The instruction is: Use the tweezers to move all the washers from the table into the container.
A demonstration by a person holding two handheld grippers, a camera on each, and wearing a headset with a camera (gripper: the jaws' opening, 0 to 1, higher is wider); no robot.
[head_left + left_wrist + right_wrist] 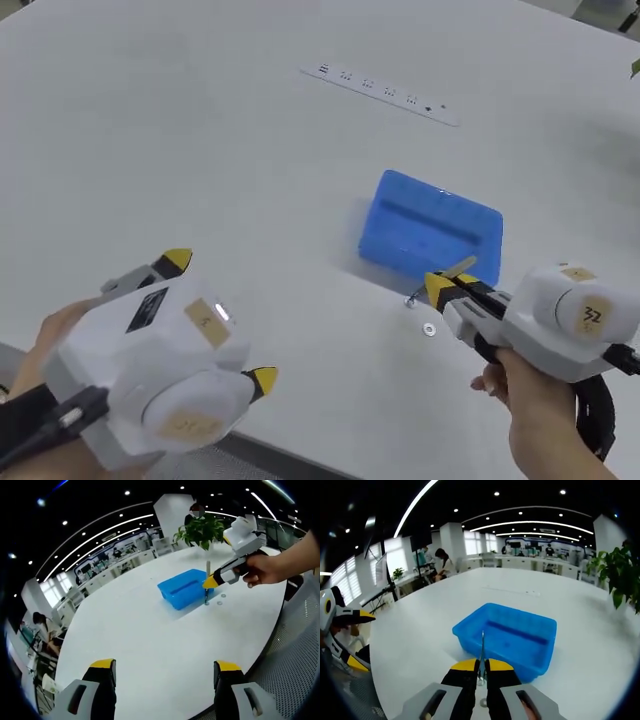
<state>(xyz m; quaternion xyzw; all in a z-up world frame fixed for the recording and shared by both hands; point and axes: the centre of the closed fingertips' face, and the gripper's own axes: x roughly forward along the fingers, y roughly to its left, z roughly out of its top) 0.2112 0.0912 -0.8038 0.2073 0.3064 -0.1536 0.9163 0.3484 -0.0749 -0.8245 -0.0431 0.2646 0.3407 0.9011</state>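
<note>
We hold right gripper [440, 288] clamped on tweezers [482, 645], upright, tips at table just before container [390, 250]. Washer [429, 329] lies on table just beside tips, on our side. Left gripper [220, 319] jaws spread, empty, well apart.

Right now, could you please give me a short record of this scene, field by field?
left gripper: open, holding nothing, above the table
right gripper: shut on the tweezers
tweezers: tip pointing down at the table, just outside the container's near wall
container: blue, open-topped, on the table
washer: at least one, flat on the table, outside the container, near the tweezers' tip
table: white
power strip: white, on the table beyond the container
</note>
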